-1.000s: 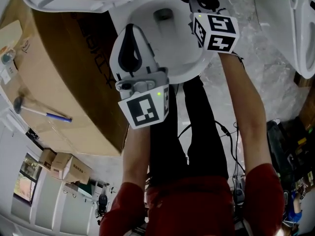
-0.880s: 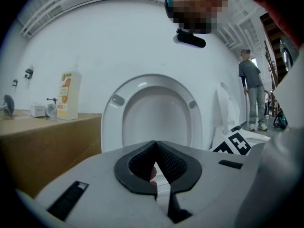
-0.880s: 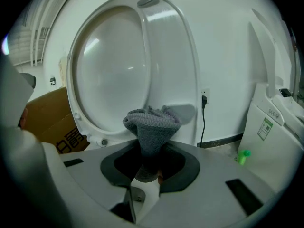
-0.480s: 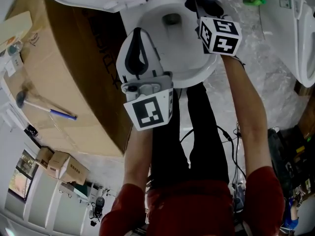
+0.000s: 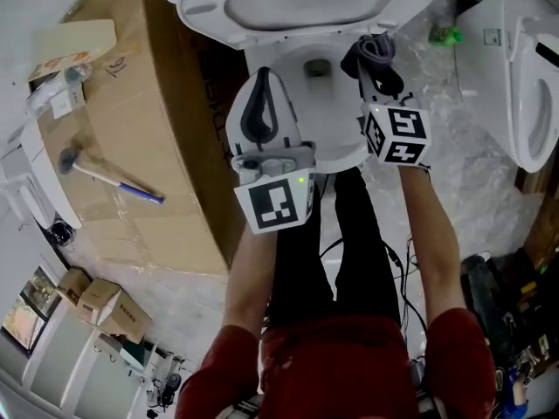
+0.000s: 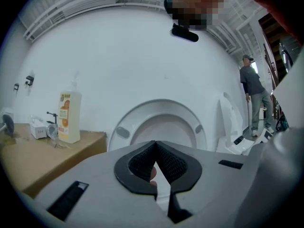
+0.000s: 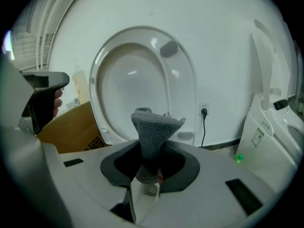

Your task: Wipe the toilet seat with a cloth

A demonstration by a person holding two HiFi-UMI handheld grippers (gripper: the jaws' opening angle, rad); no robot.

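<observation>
the right gripper (image 7: pixel 151 167) pinches the grey knitted cloth (image 7: pixel 154 127) by one fold, so rubbing the white toilet seat (image 7: pixel 181 94) at twelve o'clock could tug it loose.

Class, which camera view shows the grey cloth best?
The right gripper view: the cloth stands large and centred, pinched in the right gripper. The head view shows it only small, beyond that gripper's cube; the left gripper view shows none of it.

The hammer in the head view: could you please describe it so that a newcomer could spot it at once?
Start at the white toilet in the middle; a big brown cardboard box stands to its left in the picture. The hammer lies on that box's top, the only long tool there, with a grey head and a blue-tipped handle.
</observation>
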